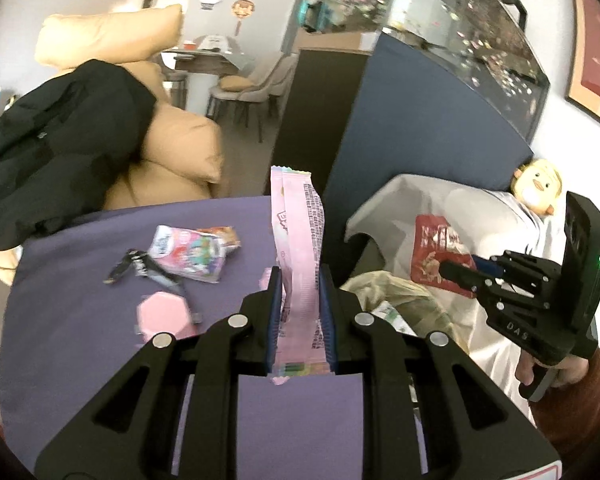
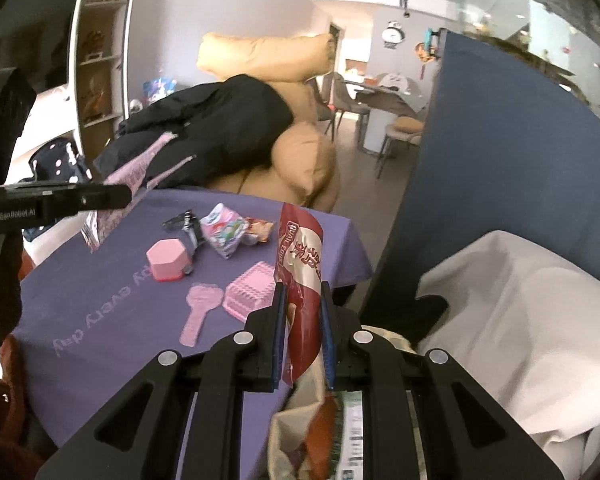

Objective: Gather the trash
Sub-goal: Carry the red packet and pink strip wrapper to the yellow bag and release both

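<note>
left tongs [image 1: 300, 300] clamp a pink wrapper [image 1: 298, 248]; right tongs [image 2: 303, 316] clamp a red wrapper [image 2: 302, 260] beside the purple table [image 2: 100, 300]

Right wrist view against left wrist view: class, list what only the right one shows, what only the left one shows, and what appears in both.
Only the right wrist view shows the pink comb, the pink hand mirror and the printed words on the purple cloth.

Only the left wrist view shows the doll's face and the framed picture.

Both show the pink wrapper in the left gripper, the red wrapper in the right gripper, the pink hexagonal box, the colourful pouch and the black jacket.
</note>
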